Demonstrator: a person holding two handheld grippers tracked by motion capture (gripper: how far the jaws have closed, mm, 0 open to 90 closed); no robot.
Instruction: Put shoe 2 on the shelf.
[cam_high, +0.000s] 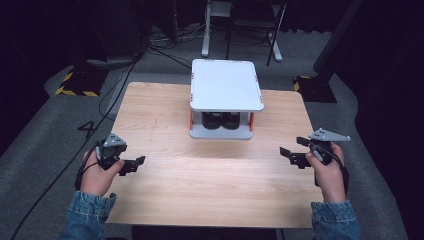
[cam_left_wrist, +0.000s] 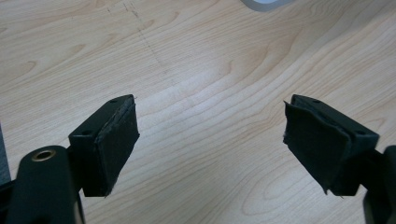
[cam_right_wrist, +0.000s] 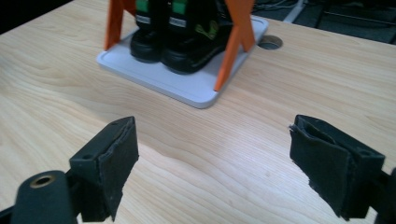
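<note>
Black shoes (cam_right_wrist: 180, 39) paired on the lower white tray of a small two-tier rack (cam_high: 227, 85) with orange posts, at the table's (cam_high: 210, 185) far middle, left gripper (cam_left_wrist: 210, 140) and right gripper (cam_right_wrist: 212, 154) both spread wide, empty, well apart from the rack.

Dark-curtained lab, taped stand bases (cam_high: 76, 83), floor cables (cam_high: 120, 85), lone wooden table (cam_high: 165, 125)

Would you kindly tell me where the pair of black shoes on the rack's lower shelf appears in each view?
High view: the black shoes sit at upper centre, under the rack's white top shelf.
Left gripper view: not in it.
Right gripper view: top centre, between orange posts.
Shared landmark: the wooden table.
</note>
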